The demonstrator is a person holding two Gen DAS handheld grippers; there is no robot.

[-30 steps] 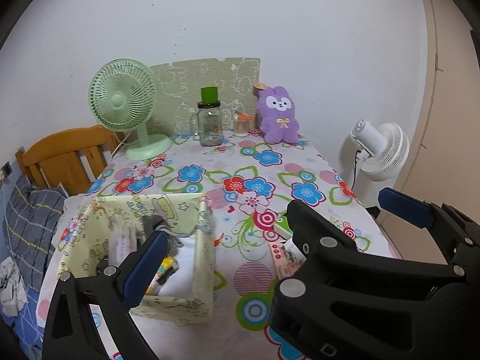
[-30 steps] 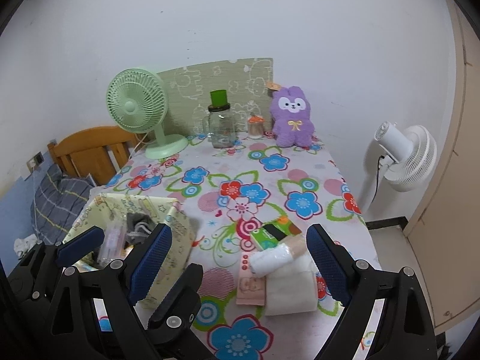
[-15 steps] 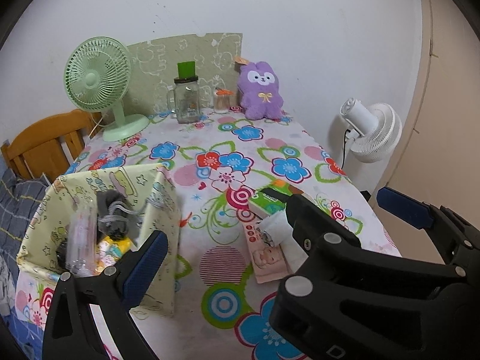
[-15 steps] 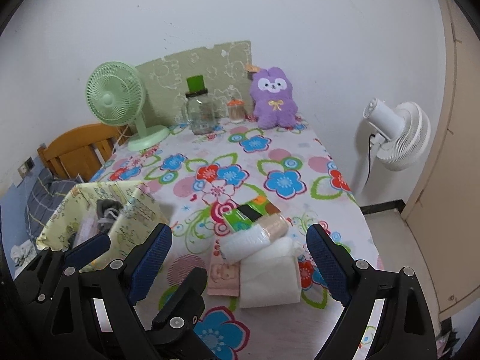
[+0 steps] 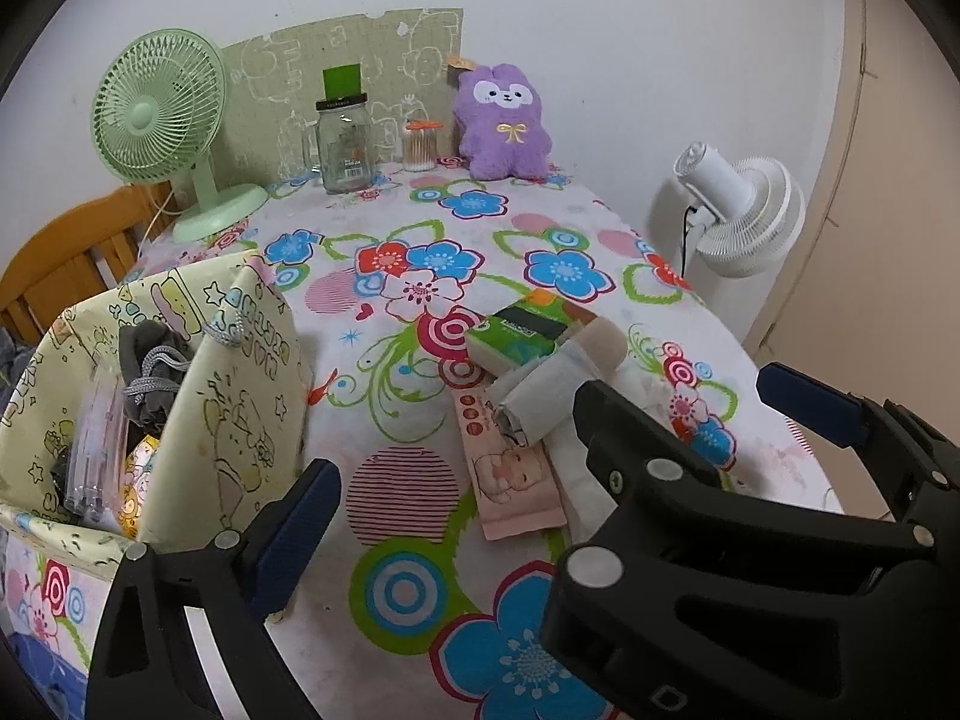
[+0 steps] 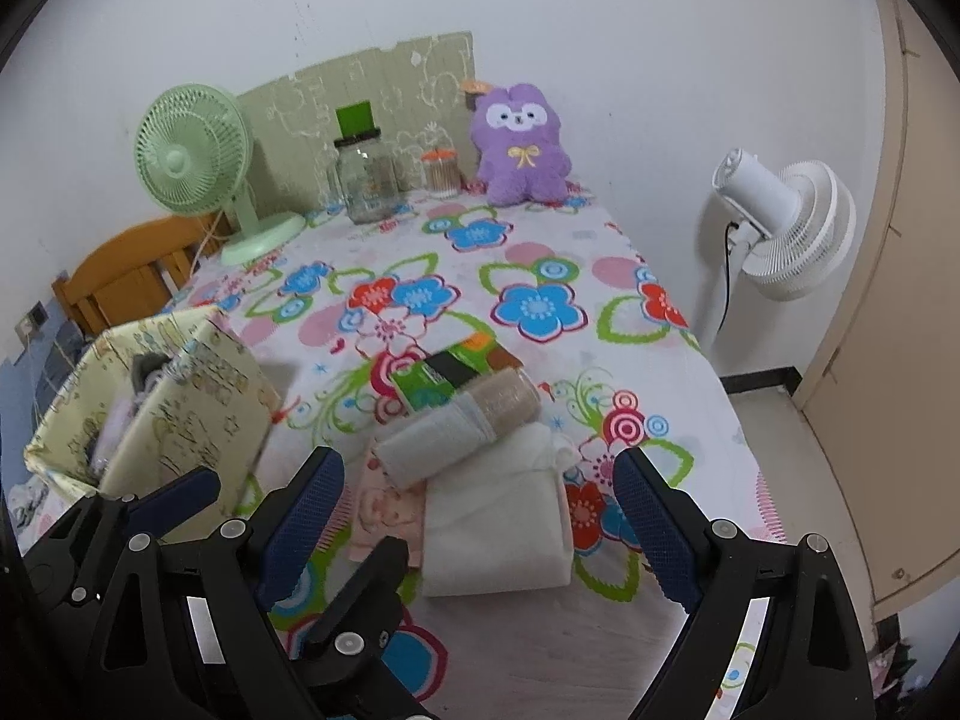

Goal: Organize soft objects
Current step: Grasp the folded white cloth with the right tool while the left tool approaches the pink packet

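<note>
Two tools stood over the flowered desk [image 6: 540, 252], both empty: the right tool [image 6: 480, 531] wide apart with nothing between its pads, the left tool [image 5: 540, 462] wide too but its jaws closing slightly on empty air. The soft things lay in a small heap near the desk's front edge — a folded white cloth [image 6: 495, 531], a rolled cloth [image 6: 456, 429] resting across its far end, a pink packet [image 6: 384, 510] partly beneath them, and a green tissue pack [image 6: 447, 375] just behind. The white cloth sat directly between the right tool's pads and a little beyond them; the roll lay just ahead. The fabric basket [image 5: 180, 396], already holding a few items, stood to the left of the heap, beside the left tool. The step in hand was judged an approach for a first grasp — best done by descending squarely, pinching one item only, and keeping the jaws clear of the packet beneath.
</note>
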